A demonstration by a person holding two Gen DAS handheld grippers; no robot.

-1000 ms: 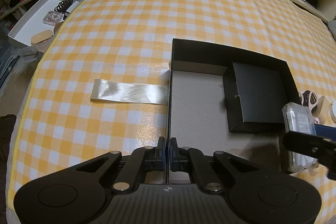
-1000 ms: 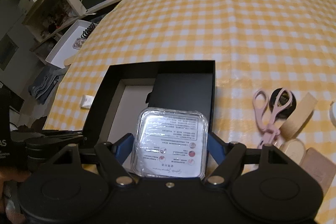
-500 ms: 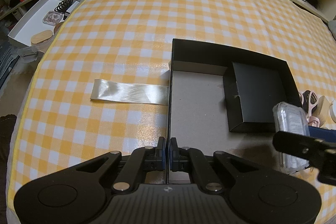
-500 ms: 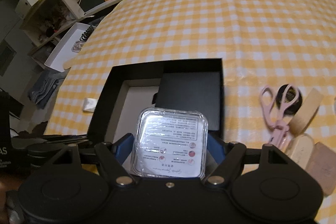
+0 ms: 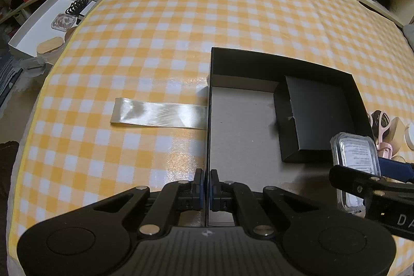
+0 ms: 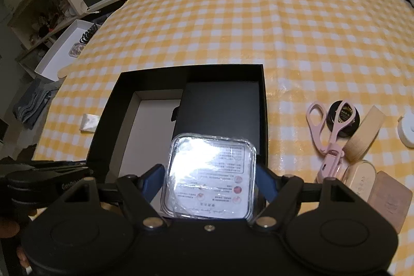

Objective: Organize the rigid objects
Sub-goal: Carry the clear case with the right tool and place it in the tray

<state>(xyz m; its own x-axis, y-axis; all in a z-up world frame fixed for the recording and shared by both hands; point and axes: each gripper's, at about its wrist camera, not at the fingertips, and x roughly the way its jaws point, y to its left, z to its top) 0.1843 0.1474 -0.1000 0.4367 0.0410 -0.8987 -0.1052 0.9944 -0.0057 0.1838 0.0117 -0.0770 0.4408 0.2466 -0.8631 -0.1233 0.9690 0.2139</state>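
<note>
Since a second ago your right gripper (image 6: 209, 172) has shifted the clear square plastic case with a printed label (image 6: 208, 176) slightly further over the box; your left gripper (image 5: 206, 188) has not moved. The case is clamped between the right gripper's blue fingers (image 6: 151, 179), held tilted above the near right part of the open black cardboard box (image 6: 103, 131). Inside that box, a smaller black box (image 6: 220, 107) sits in the far right corner, against the walls; the rest of the grey floor is bare. Your left gripper's jaws are pressed together on the box's near left wall, pinching the thin edge. A shiny silver strip (image 5: 159, 115) lies flat on the yellow-and-white checked tablecloth (image 5: 207, 4), its end touching the box's left wall. Right of the box lie pink-handled scissors (image 6: 327, 136) across a small round black jar (image 6: 342, 118), just beside a pale wooden block (image 6: 364, 137), an oval beige case (image 6: 361, 179) and a flat brown case (image 6: 388, 201). Off the table's left edge, a white tray (image 5: 31, 27) holds a black coil, a small clear case and a wooden-lidded piece.
</note>
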